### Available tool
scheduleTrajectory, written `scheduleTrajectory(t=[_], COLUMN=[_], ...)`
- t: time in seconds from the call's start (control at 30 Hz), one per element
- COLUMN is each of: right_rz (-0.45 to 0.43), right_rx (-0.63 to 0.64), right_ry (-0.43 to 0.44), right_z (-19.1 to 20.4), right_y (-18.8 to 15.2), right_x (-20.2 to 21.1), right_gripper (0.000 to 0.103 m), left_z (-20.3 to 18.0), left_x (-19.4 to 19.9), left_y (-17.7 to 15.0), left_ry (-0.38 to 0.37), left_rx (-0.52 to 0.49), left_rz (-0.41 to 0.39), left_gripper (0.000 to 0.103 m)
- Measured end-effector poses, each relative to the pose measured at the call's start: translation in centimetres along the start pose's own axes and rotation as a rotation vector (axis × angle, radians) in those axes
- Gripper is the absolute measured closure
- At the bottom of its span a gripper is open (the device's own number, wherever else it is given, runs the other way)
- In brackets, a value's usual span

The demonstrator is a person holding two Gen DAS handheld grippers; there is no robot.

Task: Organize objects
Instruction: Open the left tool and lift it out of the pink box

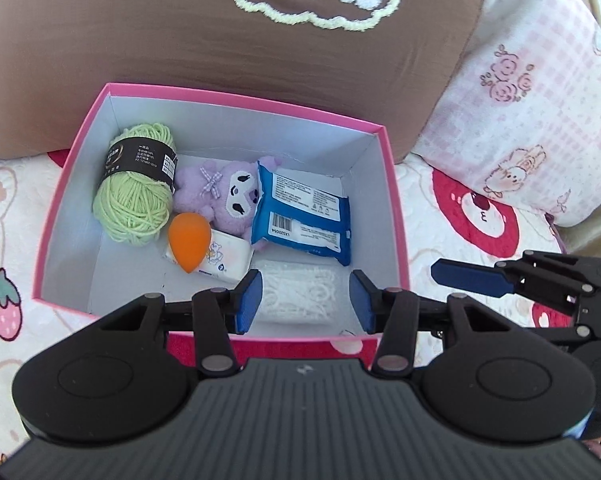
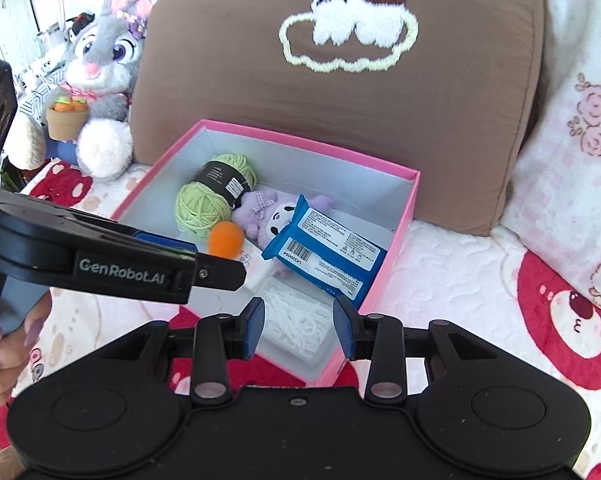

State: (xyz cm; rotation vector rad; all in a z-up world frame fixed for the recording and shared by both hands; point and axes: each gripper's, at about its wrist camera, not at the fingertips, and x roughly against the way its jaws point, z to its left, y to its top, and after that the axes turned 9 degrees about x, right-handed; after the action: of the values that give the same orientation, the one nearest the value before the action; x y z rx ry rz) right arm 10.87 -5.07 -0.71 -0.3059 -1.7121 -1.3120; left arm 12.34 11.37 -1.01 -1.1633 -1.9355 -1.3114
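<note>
I hold both grippers over a pink cardboard box with a white lining [image 1: 396,216], which sits on a bed covered by a white quilt printed with red bear faces and strawberries [image 1: 476,216]. My left gripper [image 1: 306,300] is spread wide and holds nothing; its blue pads frame a clear packet of white looped items [image 1: 298,294] that lies on the box floor at the near wall. My right gripper [image 2: 300,328] is also spread wide and bare, hanging above the same near corner of the box. In the left wrist view it shows from the side, so I cannot tell from there how far its fingers stand apart.

Inside the box, a ball of light green yarn with a black paper band [image 1: 136,188] lies at the far left. Beside it sits a small purple plush toy with a white face [image 1: 230,192], and a blue pack of wet wipes [image 1: 304,212] rests partly over that toy. An orange teardrop-shaped makeup sponge [image 1: 189,242] sits on a small white tissue pack [image 1: 226,258], just in front of the yarn.

Behind the box leans a brown cushion with a white embroidered cloud [image 2: 340,60]. A grey plush rabbit holding a pot of carrots [image 2: 96,80] sits to its left, and a pink checked pillow [image 1: 540,100] lies to its right.
</note>
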Motion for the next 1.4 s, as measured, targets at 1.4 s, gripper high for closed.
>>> scheduleTrajectory(t=[1.4], right_rz=[-0.079], right_rx=[-0.095], right_ry=[-0.16], right_z=[0.1], right_y=[-9.2], right_x=[13.7], right_gripper=[0.037], left_z=[-5.3], left_x=[11.4], left_y=[-9.9], left_ry=[0.138], left_rx=[-0.086], left_rz=[-0.023], left_gripper=[0.038])
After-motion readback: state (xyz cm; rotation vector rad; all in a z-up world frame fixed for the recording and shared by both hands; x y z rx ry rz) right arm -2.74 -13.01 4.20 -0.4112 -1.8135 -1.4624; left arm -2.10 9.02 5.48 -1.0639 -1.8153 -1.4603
